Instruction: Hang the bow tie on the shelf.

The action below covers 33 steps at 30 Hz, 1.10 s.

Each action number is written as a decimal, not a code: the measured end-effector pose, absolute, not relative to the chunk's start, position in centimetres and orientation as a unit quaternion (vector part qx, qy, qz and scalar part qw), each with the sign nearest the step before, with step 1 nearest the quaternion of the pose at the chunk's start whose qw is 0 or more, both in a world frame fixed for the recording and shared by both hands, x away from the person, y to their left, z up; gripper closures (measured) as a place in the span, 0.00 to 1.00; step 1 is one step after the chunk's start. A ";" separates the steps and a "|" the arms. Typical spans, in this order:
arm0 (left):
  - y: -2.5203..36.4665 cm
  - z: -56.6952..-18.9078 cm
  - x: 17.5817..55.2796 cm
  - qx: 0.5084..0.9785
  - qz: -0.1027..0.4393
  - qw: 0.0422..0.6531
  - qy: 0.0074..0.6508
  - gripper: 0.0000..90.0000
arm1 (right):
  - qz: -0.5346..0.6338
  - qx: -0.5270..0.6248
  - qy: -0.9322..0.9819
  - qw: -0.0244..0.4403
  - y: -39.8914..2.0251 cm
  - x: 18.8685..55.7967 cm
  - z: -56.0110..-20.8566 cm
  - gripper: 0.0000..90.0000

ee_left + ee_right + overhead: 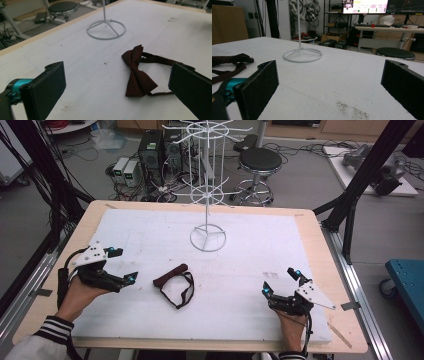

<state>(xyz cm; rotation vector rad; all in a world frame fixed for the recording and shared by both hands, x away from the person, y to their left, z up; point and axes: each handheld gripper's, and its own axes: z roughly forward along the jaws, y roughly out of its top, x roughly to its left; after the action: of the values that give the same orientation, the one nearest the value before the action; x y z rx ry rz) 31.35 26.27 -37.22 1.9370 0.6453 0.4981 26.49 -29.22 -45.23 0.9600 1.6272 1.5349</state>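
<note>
Dark maroon cloth, smooth and faintly shiny, makes up the one bow tie (171,274) lying flat on the white mat (250,250) near the counter's front, between my two grippers and nearer the left one. Its thin strap (186,292) loops out beside the pinched knot. My left gripper (122,265) rests just left of it, its flat black padded jaws spread wide with nothing between them; in the left gripper view the bow tie (137,75) sits ahead between those jaws. My right gripper (282,281) rests well apart to the right, jaws likewise spread and empty. One white wire display stand (208,185) rises from a ring base farther back. The mat is matte, lightly smudged, over a pale wood counter (320,245). Beyond, one black round stool (259,160) stands on a grey floor among cables.
</note>
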 end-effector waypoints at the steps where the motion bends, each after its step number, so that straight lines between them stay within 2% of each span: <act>1: 26.0 -37.1 31.5 0.807 0.201 0.490 0.262 0.02 | 0.592 0.370 0.627 0.346 -29.2 26.5 -45.2 0.01; 11: 22.9 -36.2 33.1 0.850 0.180 0.433 0.238 0.02 | 0.592 0.370 0.626 0.347 -29.2 26.5 -45.2 0.01; 33: 17.4 -36.1 35.9 0.901 0.135 0.347 0.223 0.02 | 0.592 0.373 0.625 0.345 -29.2 26.5 -45.2 0.01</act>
<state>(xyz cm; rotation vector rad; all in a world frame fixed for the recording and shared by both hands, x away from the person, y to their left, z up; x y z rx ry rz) 35.89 17.41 -36.11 2.3375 0.5779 0.3501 26.47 -29.23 -45.23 0.9673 1.6239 1.5381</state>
